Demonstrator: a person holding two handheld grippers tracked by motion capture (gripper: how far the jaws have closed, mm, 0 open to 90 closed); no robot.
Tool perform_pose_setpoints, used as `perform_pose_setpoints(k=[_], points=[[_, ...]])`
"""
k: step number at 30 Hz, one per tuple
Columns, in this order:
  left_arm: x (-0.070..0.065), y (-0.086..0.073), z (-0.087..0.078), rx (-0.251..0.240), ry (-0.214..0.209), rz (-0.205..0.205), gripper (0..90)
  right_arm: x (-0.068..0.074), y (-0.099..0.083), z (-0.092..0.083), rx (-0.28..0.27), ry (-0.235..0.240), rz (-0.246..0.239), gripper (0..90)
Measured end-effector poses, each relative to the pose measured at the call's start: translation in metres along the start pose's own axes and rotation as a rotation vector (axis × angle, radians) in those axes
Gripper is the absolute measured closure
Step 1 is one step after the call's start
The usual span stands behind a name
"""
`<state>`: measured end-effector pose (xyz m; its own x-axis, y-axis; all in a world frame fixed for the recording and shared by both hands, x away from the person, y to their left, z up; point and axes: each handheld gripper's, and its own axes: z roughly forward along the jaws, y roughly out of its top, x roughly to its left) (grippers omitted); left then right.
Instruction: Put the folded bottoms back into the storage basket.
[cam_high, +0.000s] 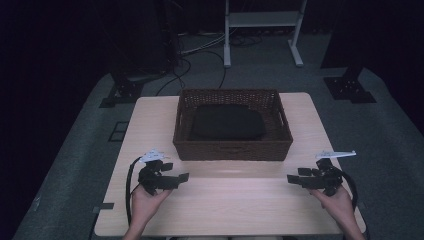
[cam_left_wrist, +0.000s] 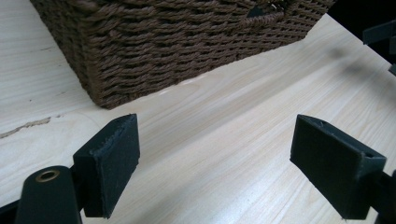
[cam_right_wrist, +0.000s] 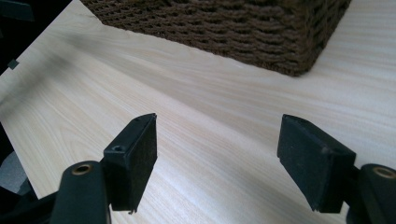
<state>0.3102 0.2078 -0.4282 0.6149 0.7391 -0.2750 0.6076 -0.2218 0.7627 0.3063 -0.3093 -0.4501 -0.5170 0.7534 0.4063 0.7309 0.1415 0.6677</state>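
Observation:
A brown woven basket (cam_high: 232, 146) stands at the middle back of the light wooden table (cam_high: 230, 200), with a dark folded cloth (cam_high: 227, 122) lying inside it. My left gripper (cam_high: 181, 178) hovers at the table's front left, pointing inward, jaws open and nothing between them (cam_left_wrist: 217, 161). At the front right my right gripper (cam_high: 292, 179) mirrors it, also open and bare (cam_right_wrist: 217, 156). The basket's near wall (cam_left_wrist: 187, 51) fills the top of the left gripper view, and its corner (cam_right_wrist: 299, 56) shows in the right gripper view.
Bare wood lies between the two grippers in front of the basket. Beyond the table are a grey floor, dark stands (cam_high: 122, 90) with cables, and a white frame (cam_high: 262, 30) at the back.

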Motion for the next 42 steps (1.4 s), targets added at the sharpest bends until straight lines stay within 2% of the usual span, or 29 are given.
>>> perform_pose_setpoints(k=[12,26,38,42], points=[[0.005,-0.011,-0.001,0.007,0.012,-0.012,13.2,-0.009,-0.018,-0.002,-0.014,0.008,0.04,27.2],[0.006,-0.02,0.001,0.0,0.016,-0.02,11.9,-0.014,-0.031,-0.003,-0.029,0.006,0.055,26.8],[0.009,-0.027,-0.003,-0.02,0.021,-0.031,11.5,-0.016,-0.04,-0.006,-0.048,0.007,0.067,26.4],[0.012,-0.033,-0.004,-0.037,0.018,-0.055,10.8,-0.016,-0.043,-0.008,-0.057,0.007,0.069,26.4]])
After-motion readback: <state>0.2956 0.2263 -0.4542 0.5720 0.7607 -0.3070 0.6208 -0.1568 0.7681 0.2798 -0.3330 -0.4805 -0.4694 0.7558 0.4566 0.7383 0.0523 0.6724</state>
